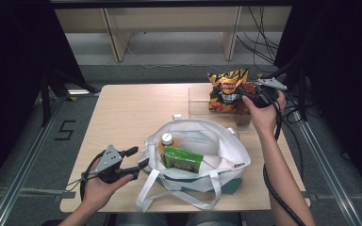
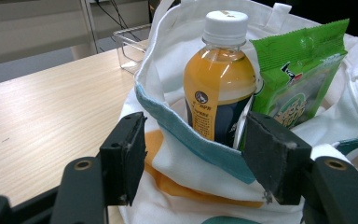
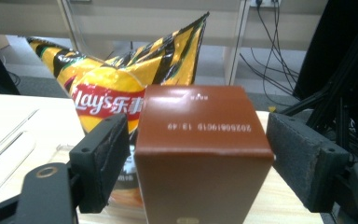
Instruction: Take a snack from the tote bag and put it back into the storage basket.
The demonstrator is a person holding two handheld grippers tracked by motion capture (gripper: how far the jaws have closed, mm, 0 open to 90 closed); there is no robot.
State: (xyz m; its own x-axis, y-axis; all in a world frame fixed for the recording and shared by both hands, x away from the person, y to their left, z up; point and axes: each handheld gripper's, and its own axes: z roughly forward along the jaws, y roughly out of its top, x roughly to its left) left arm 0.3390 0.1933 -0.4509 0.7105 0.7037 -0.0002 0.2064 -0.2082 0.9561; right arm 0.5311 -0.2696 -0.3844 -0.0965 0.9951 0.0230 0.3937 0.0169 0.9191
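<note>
Tongs, right (image 3: 193, 163): open wide around the brown box (image 3: 200, 154), not pressed yet; should be squeezed mid-box.
Tongs, left (image 2: 196, 158): open at the white bag (image 2: 168, 158) rim.

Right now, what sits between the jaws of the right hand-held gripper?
In the right gripper view, a brown carton stands between the open jaws of the right hand-held gripper, with a gap at each pad. The chips bag stands behind it.

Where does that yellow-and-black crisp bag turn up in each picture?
High view: yellow-and-black crisp bag at the table's far right.
Left gripper view: not there.
Right gripper view: upper left, behind the brown carton.
Shared landmark: brown carton beside it.
</note>
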